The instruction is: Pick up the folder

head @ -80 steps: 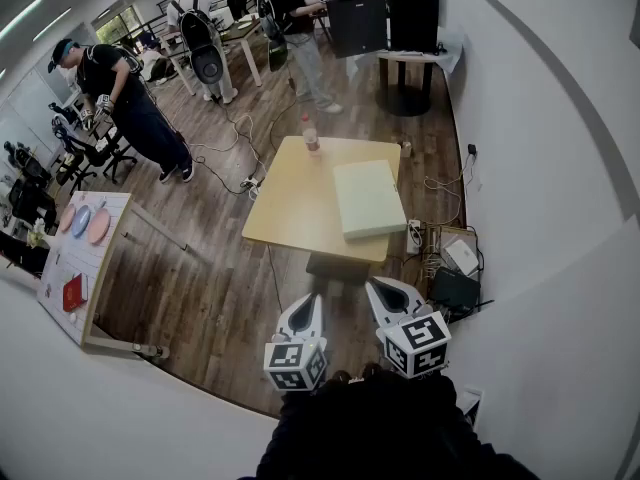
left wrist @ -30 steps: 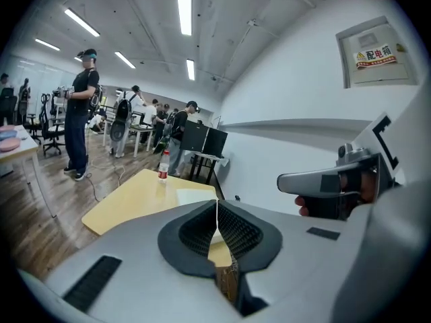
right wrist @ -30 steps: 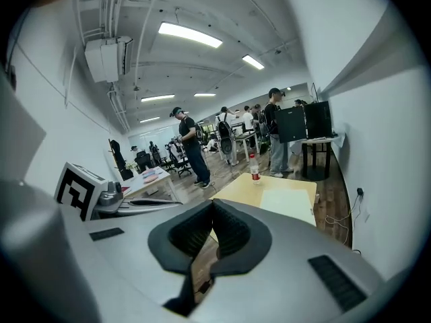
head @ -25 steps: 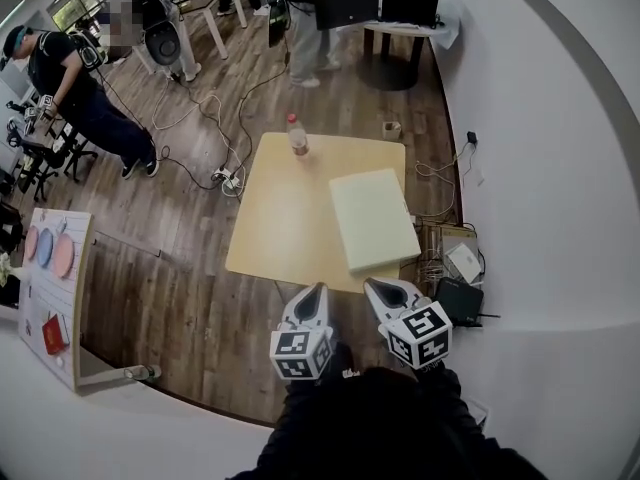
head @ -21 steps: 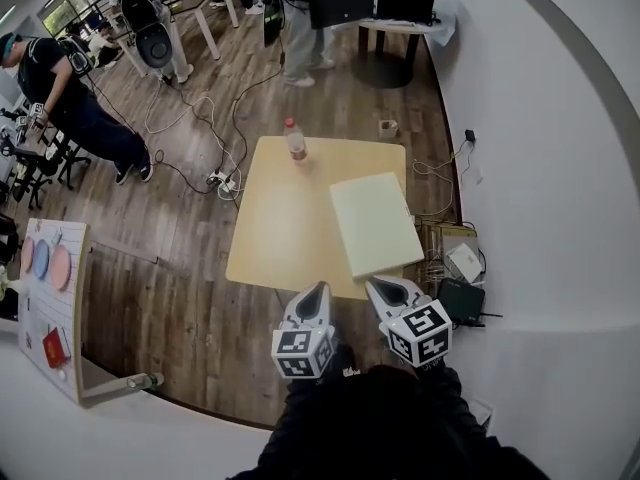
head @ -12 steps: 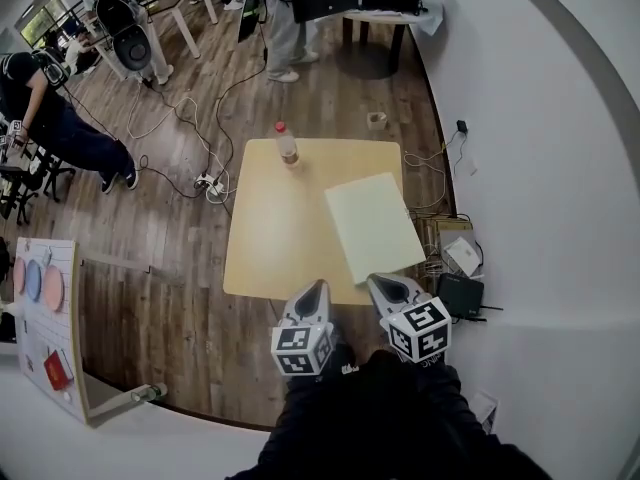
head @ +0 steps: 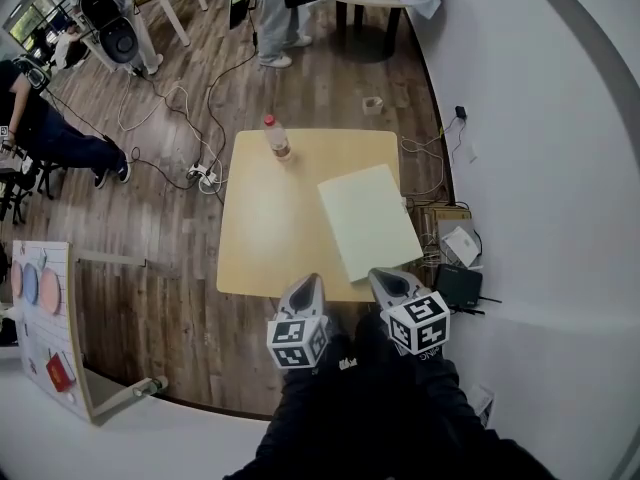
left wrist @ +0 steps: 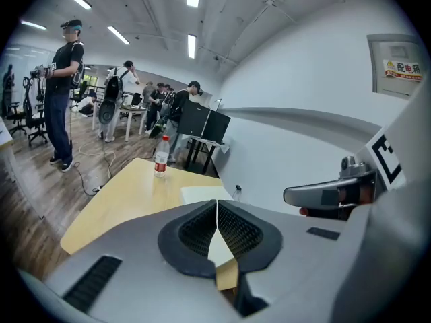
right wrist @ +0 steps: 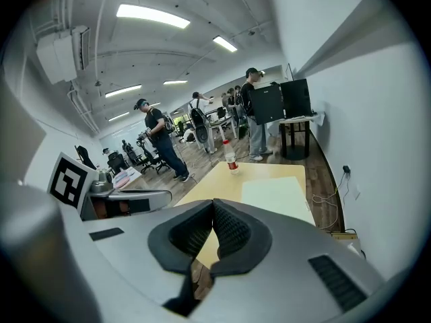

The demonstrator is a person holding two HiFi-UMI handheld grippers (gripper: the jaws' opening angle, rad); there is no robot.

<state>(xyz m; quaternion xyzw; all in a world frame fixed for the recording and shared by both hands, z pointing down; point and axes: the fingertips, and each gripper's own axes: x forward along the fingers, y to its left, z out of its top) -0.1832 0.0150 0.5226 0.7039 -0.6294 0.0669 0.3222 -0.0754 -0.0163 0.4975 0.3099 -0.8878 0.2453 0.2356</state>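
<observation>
The folder (head: 368, 218) is lying flat and closed on the right half of the light wooden table (head: 262, 228). It is showing as a plain, pale greenish-white rectangle, sitting slightly askew to the table's edges, with its near right corner reaching the table's right edge.

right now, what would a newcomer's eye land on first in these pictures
The pale green flat rectangular folder stands out, lying on the right half of the square light wooden table. A clear plastic bottle with a red cap stands at its far edge. At the near edge hover the left hand-held gripper and right hand-held gripper, both shut.
</observation>
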